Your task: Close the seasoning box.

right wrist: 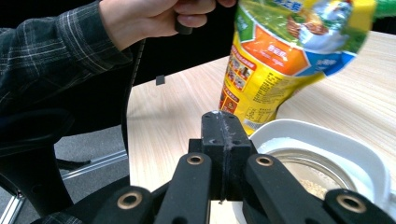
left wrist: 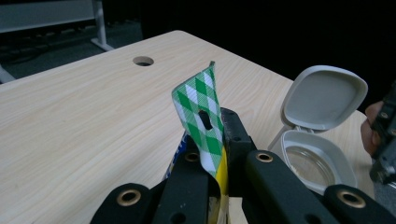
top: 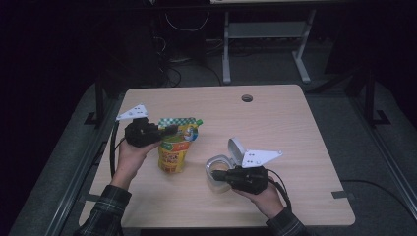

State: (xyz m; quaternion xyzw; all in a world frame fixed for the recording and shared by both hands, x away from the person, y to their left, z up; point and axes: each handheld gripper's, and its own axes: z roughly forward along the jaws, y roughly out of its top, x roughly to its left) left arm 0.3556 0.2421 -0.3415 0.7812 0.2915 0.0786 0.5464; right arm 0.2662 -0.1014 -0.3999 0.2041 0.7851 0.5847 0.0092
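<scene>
High view: left gripper [top: 169, 129] pinches the pouch [top: 176, 147] (green-checked top); right gripper [top: 220, 172] clamps the container [top: 216, 164] rim.

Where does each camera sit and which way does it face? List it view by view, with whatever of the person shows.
High view: above the person's side, looking forward and down on the table; both forearms, left gripper, right gripper.
Left gripper view: rides the left gripper, looking across the table; its jaws pinch the pouch.
Right gripper view: rides the right gripper, looking toward the person's left hand and sleeve; jaws closed at the container's rim.
Shared: both gripper views show pouch and open container.
</scene>
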